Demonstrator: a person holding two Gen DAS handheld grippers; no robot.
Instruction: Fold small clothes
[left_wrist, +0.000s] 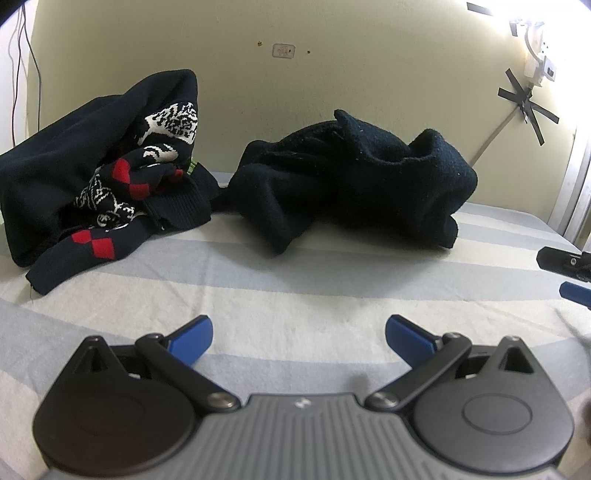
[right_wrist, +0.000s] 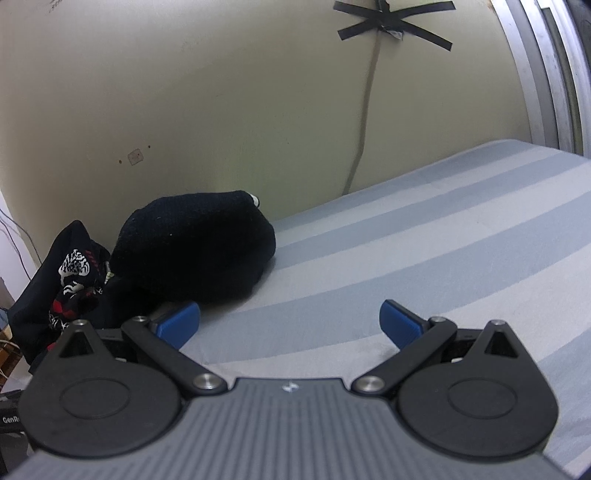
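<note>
A crumpled plain dark navy garment lies on the striped bed sheet against the wall. Left of it lies a bunched dark knit garment with red diamonds and white patterns. My left gripper is open and empty, low over the sheet in front of both. In the right wrist view the plain garment is ahead left and the patterned one is further left. My right gripper is open and empty, its left fingertip near the plain garment's front edge. It also shows at the left wrist view's right edge.
A beige wall runs behind the bed with a cable taped to it. A metal frame stands at the right. Cables hang at the far left. Bare striped sheet stretches to the right of the garments.
</note>
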